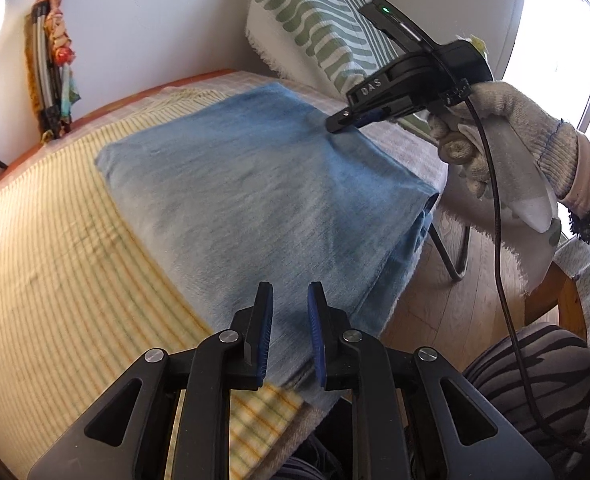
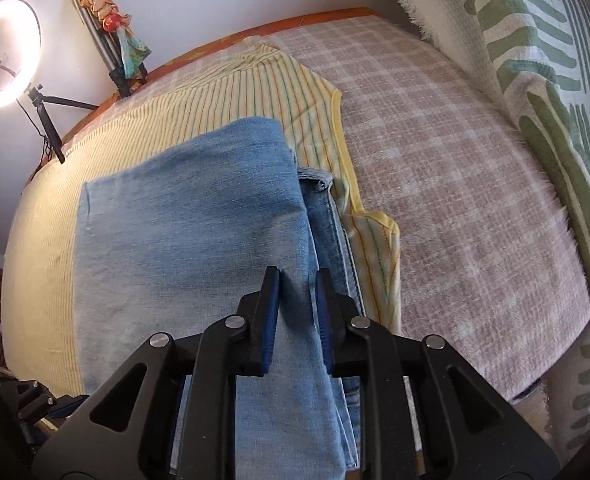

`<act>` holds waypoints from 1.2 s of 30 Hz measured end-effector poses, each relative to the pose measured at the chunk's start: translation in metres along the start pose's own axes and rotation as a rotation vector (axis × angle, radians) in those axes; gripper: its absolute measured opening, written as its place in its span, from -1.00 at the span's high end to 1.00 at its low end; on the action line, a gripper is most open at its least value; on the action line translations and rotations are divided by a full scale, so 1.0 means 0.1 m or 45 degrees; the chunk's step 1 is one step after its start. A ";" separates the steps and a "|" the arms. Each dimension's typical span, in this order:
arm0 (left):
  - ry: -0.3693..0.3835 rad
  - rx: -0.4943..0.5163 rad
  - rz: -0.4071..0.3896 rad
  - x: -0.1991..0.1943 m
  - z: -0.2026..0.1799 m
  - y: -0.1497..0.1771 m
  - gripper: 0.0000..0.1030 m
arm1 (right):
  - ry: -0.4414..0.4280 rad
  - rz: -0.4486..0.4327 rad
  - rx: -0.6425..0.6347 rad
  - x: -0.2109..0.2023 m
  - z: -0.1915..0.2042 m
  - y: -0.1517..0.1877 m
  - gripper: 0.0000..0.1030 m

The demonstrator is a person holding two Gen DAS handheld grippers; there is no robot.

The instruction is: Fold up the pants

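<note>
Light blue denim pants [image 1: 263, 208] lie folded into a flat rectangle on a yellow striped cloth [image 1: 63, 272]. My left gripper [image 1: 291, 300] hangs open just above the near edge of the pants, holding nothing. My right gripper [image 1: 345, 122] appears in the left wrist view at the far right edge of the pants, held by a gloved hand. In the right wrist view the right gripper [image 2: 298, 284] stands open with a fold of the pants [image 2: 183, 216] between its pads, not pinched. The waistband edge [image 2: 331, 220] shows under the top layer.
A pink checked blanket [image 2: 455, 184] covers the surface under the striped cloth. A green and white patterned cushion [image 2: 543, 92] lies at the right. A ring light on a stand [image 2: 7, 52] and a folded tripod [image 1: 49, 80] stand by the wall. Wooden floor [image 1: 447, 304] lies beside the edge.
</note>
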State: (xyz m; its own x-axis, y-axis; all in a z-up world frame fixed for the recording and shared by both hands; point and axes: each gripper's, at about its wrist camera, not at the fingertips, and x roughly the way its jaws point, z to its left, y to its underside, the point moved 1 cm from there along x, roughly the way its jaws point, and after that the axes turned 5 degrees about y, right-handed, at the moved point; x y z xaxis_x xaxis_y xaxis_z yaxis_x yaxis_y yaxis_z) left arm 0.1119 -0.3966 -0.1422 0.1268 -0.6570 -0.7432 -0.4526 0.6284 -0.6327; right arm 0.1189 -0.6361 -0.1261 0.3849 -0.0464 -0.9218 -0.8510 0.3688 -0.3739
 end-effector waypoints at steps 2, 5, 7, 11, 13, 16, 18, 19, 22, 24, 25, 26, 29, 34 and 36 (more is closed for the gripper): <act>0.003 -0.022 -0.024 -0.13 0.03 0.00 0.64 | 0.001 -0.019 0.010 -0.12 -0.02 0.01 0.48; -0.019 -0.044 -0.074 -0.34 0.07 -0.01 0.49 | -0.019 -0.065 0.047 -0.34 -0.07 0.00 0.19; -0.023 -0.069 -0.094 -0.47 0.11 -0.01 0.44 | -0.055 -0.093 0.064 -0.49 -0.10 -0.01 0.18; -0.053 -0.122 -0.135 -0.78 0.26 -0.02 0.26 | -0.109 -0.155 0.045 -0.80 -0.10 -0.05 0.12; -0.059 -0.150 -0.139 -0.88 0.33 -0.03 0.10 | -0.137 -0.177 0.021 -0.94 -0.08 -0.05 -0.13; -0.051 -0.215 -0.141 -0.98 0.49 -0.08 -0.02 | -0.213 -0.171 -0.033 -1.02 -0.03 0.02 -0.27; -0.043 -0.258 -0.125 -0.99 0.58 -0.12 -0.02 | -0.227 -0.156 -0.072 -1.00 -0.03 0.10 -0.28; -0.041 -0.278 -0.106 -0.97 0.64 -0.15 -0.02 | -0.227 -0.149 -0.081 -0.97 -0.03 0.14 -0.28; -0.028 -0.329 -0.081 -0.91 0.76 -0.19 -0.03 | -0.252 -0.123 -0.084 -0.85 -0.09 0.24 -0.28; -0.014 -0.370 -0.047 -0.80 0.83 -0.21 -0.03 | -0.274 -0.111 -0.067 -0.76 -0.15 0.28 -0.28; -0.002 -0.380 -0.027 -0.73 0.85 -0.23 -0.03 | -0.288 -0.104 -0.051 -0.71 -0.19 0.29 -0.28; 0.010 -0.387 -0.011 -0.67 0.88 -0.24 -0.03 | -0.301 -0.100 -0.036 -0.67 -0.22 0.29 -0.28; 0.053 -0.423 0.026 -0.46 0.95 -0.29 -0.03 | -0.362 -0.088 -0.017 -0.52 -0.28 0.25 -0.28; 0.081 -0.488 0.075 -0.12 1.08 -0.37 -0.03 | -0.391 -0.033 -0.048 -0.15 -0.27 0.11 -0.29; 0.085 -0.499 0.095 0.02 1.10 -0.38 -0.03 | -0.415 -0.009 -0.053 0.00 -0.28 0.06 -0.28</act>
State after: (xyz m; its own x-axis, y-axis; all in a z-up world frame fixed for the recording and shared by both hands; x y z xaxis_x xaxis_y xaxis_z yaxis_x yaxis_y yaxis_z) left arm 0.2268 -0.3757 -0.1432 0.0290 -0.6496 -0.7597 -0.7622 0.4774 -0.4373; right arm 0.1036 -0.6597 -0.1308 0.4793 0.2529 -0.8404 -0.8592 0.3306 -0.3905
